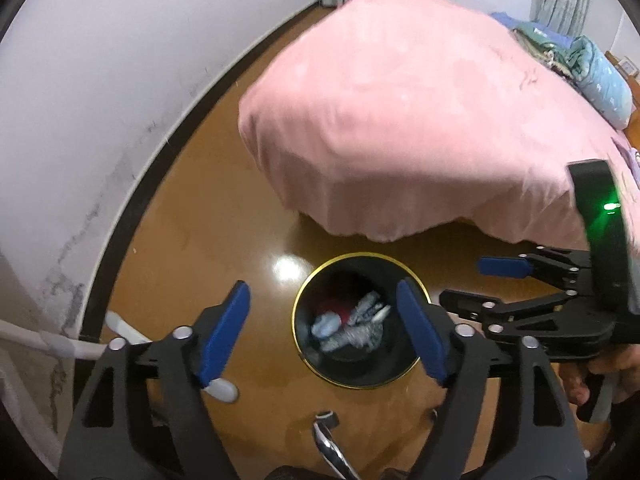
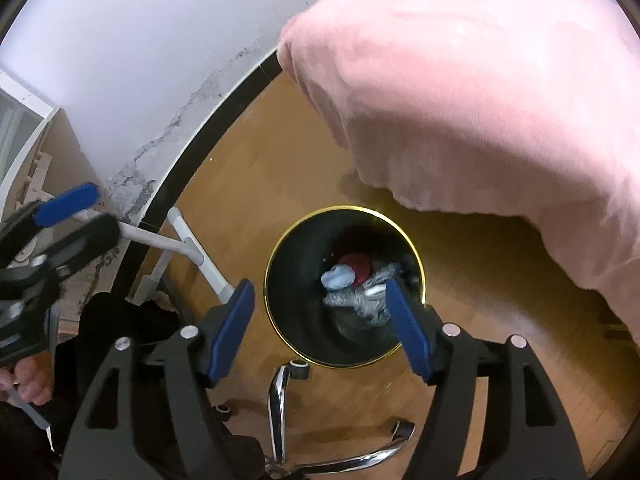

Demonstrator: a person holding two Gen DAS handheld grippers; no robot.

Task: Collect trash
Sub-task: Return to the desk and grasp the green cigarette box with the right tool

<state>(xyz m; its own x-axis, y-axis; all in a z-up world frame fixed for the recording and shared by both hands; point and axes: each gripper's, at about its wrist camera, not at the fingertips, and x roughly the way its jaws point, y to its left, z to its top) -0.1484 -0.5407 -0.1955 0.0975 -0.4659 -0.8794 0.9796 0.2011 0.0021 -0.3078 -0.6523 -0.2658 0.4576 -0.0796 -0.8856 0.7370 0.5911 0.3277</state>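
Observation:
A round black trash bin with a gold rim stands on the wooden floor; it also shows in the right wrist view. Inside lie crumpled grey and pale blue trash and something dark red. My left gripper is open and empty, held above the bin. My right gripper is open and empty too, above the bin. The right gripper also shows at the right of the left wrist view. The left gripper shows at the left of the right wrist view.
A bed with a pink cover stands just behind the bin. A white wall with a dark baseboard curves along the left. A chrome chair base and white frame legs lie near the bin. Folded bedding sits on the far bed end.

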